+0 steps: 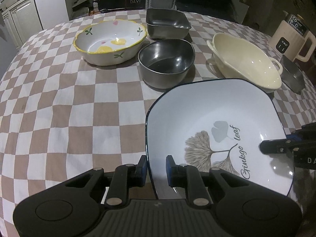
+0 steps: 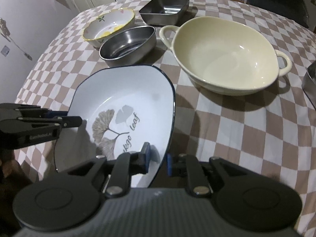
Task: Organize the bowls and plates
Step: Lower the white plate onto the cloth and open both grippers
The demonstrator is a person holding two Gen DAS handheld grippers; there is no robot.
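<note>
Left hand-held gripper point(image 1: 156, 168) straddles the near rim of the ginkgo plate point(image 1: 217, 118), narrowly parted; right hand-held gripper point(image 2: 158, 159) straddles the opposite rim. Plate over the checked surface point(image 1: 69, 108). Judged glazed, slippery, breakable, stiff: grip rims.

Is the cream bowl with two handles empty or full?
Empty. The cream bowl shows only its bare glossy inside, with nothing lying in it, in both views.

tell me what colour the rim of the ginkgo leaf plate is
Dark blue, a thin line around the white square ginkgo leaf plate; clearest in the left wrist view.
</note>
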